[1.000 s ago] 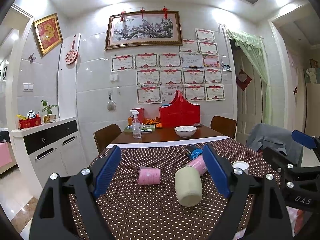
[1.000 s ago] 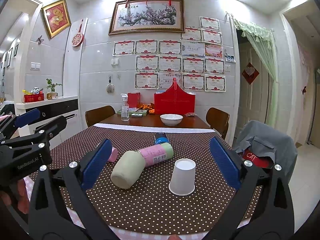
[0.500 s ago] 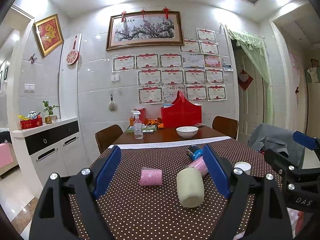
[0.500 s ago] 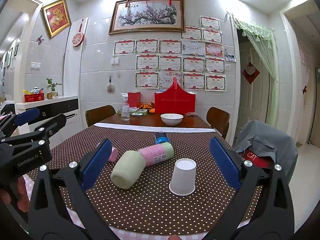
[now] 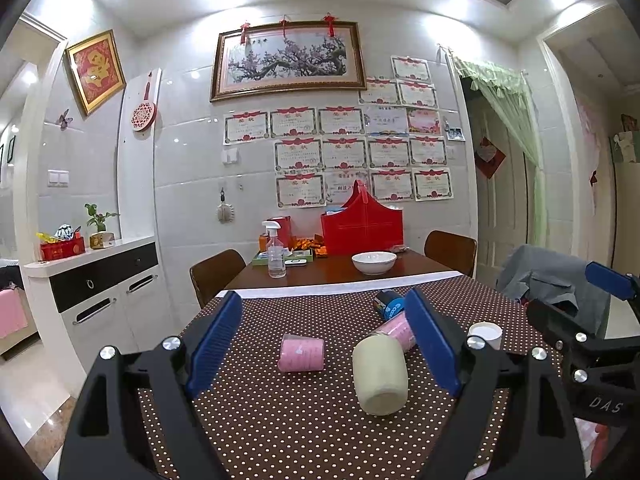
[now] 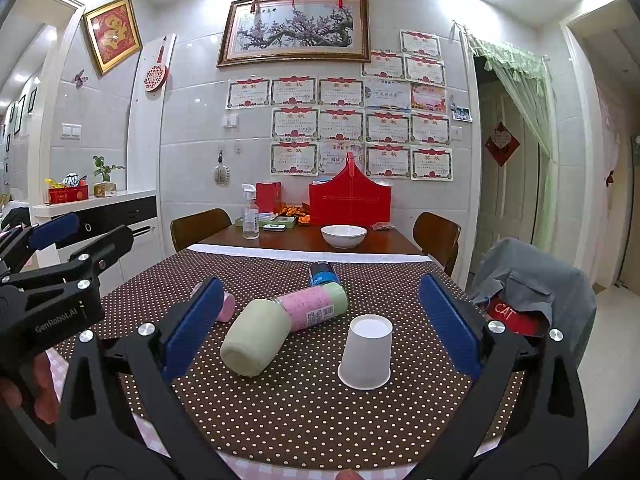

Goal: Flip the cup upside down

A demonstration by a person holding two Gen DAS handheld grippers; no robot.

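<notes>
A white paper cup (image 6: 366, 353) stands upside down on the dotted brown tablecloth (image 6: 304, 408); in the left wrist view only its top (image 5: 485, 333) shows behind my finger. A pink cup (image 5: 301, 354) lies on its side, partly hidden in the right wrist view (image 6: 226, 307). A pale green cup (image 5: 380, 376) (image 6: 256, 336) lies on its side against a pink-and-green bottle (image 6: 316, 306). My left gripper (image 5: 320, 344) is open, held above the table near the pink cup. My right gripper (image 6: 320, 326) is open, above the near edge, short of the white cup.
A blue-capped dark can (image 6: 323, 274) lies behind the bottle. A white bowl (image 6: 343, 235), spray bottle (image 6: 250, 218) and red basket (image 6: 350, 200) sit on the bare wood at the far end. A chair with a grey jacket (image 6: 532, 292) stands at the right.
Both grippers stay open and almost still. The left view has drifted slightly, so the cups sit a touch higher and to the right in it. No object has moved.
</notes>
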